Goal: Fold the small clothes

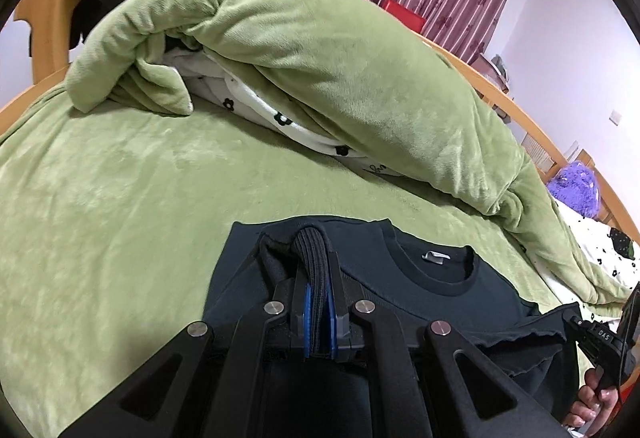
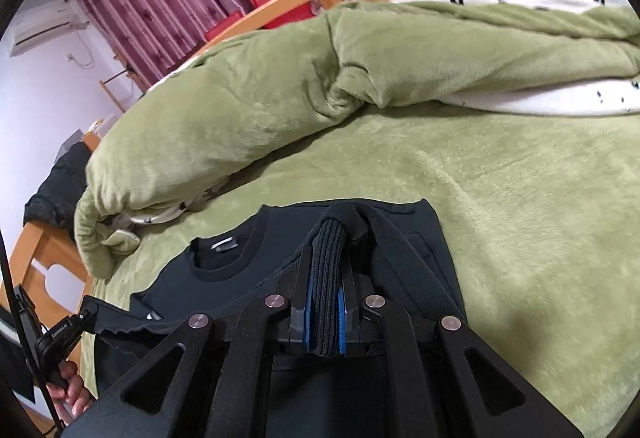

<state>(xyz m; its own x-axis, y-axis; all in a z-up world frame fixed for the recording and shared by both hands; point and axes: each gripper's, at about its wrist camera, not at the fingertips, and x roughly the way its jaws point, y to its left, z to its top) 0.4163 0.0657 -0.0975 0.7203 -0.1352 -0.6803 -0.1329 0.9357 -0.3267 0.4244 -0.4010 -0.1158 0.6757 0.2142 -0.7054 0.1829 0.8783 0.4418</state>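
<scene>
Dark knit sweatshirt (image 1: 420, 278) spread collar-up on green blanket (image 1: 120, 198), ribbed hem pinched at both corners: left gripper (image 1: 318, 302) and right gripper (image 2: 325, 302) clamped on it, probably to carry hem toward collar. Rumpled green duvet (image 1: 320, 58) heaped beyond.

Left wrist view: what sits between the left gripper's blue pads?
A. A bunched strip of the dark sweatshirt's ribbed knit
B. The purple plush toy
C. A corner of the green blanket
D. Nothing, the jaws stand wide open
A: the left gripper is clamped on a ribbed band of the dark sweatshirt, which lies on the green blanket.
</scene>
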